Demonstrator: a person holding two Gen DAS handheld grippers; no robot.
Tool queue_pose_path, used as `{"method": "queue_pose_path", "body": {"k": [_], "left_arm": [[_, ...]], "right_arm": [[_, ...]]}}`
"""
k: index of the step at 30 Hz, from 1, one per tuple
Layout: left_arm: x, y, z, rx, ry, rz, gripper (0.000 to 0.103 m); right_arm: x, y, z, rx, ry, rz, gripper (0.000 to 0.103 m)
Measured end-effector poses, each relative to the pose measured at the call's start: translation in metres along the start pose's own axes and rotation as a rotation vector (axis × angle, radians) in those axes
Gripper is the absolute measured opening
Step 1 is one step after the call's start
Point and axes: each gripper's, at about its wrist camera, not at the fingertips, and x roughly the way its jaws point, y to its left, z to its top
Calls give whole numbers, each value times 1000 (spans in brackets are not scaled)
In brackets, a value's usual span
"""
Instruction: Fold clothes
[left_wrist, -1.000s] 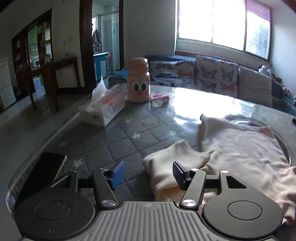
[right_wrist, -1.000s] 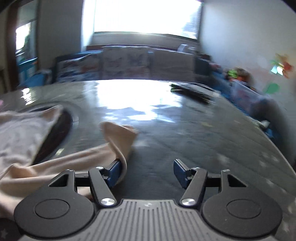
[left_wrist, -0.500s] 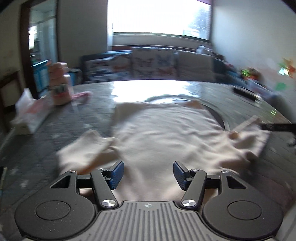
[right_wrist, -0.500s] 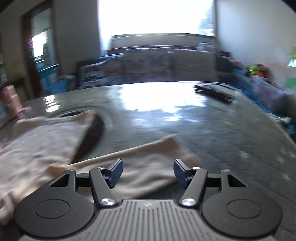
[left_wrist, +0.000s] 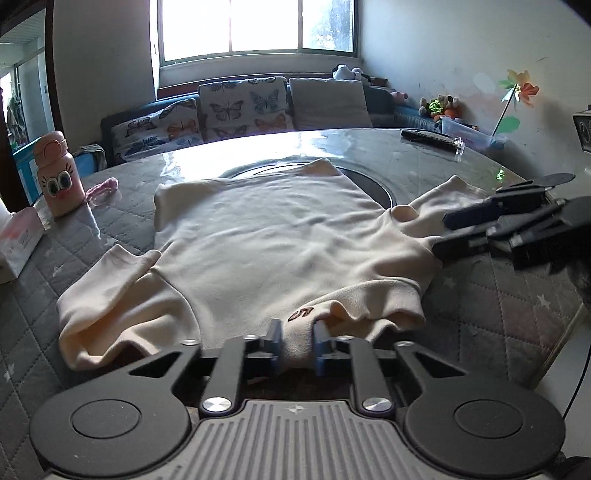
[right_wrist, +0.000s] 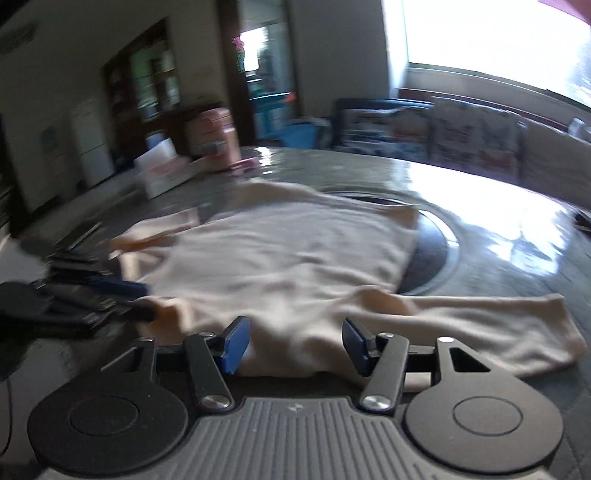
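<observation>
A cream sweatshirt (left_wrist: 266, 243) lies spread flat on the round table, sleeves out to both sides. My left gripper (left_wrist: 297, 345) is shut on the collar edge of the sweatshirt at the near side, next to a small brown mark. My right gripper (right_wrist: 295, 341) is open, its blue pads either side of the sweatshirt's near shoulder (right_wrist: 295, 332); it also shows in the left wrist view (left_wrist: 465, 229) over the right sleeve. The left gripper shows blurred at the left of the right wrist view (right_wrist: 122, 295).
A pink owl-faced bottle (left_wrist: 57, 173), a tissue box (left_wrist: 16, 240) and a pink hair tie (left_wrist: 101, 186) stand at the table's left. A dark remote (left_wrist: 428, 136) lies far right. A round glass turntable (left_wrist: 373, 181) sits under the shirt's hem. Sofa with butterfly cushions (left_wrist: 240, 107) behind.
My left gripper swung from the left sleeve to the collar and shut on it. My right gripper turned left from the right sleeve to the shoulder, still open.
</observation>
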Motion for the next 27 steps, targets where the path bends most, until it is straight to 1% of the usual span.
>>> {"method": "queue_pose_path", "body": {"k": [2, 5, 7, 9, 10, 12, 13, 14, 17, 20, 23, 25, 27], "left_arm": [[-2, -1, -1, 4, -8, 0, 9], [-4, 0, -2, 2, -17, -1, 6], [-5, 0, -3, -2, -20, -3, 5], [-6, 1, -3, -2, -24, -3, 4], [-6, 2, -4, -3, -26, -5, 4], [-8, 3, -4, -3, -30, -8, 3], [-9, 3, -4, -4, -32, -9, 3], [-10, 3, -4, 0, -36, -14, 3], [-16, 4, -5, 19, -45, -30, 3], [-19, 5, -9, 48, -37, -54, 3], [-13, 5, -15, 70, 8, -80, 3], [-13, 4, -17, 86, 23, -86, 3], [-17, 10, -15, 97, 22, -96, 6]], "right_arm": [[5, 13, -2, -36, 19, 34, 51], [13, 33, -6, -91, 49, 85, 44], [20, 42, -8, -114, 62, 83, 35], [27, 46, -10, -119, 72, 72, 30], [29, 46, -11, -107, 75, 65, 24], [30, 45, -12, -96, 79, 58, 16], [29, 46, -14, -97, 83, 56, 8], [28, 46, -15, -98, 86, 54, 3], [18, 48, -16, -108, 90, 62, 2], [2, 51, -17, -137, 93, 76, 2], [3, 52, -26, -140, 151, 97, 1], [5, 52, -31, -133, 181, 118, 2], [-1, 47, -27, -116, 178, 138, 2]]}}
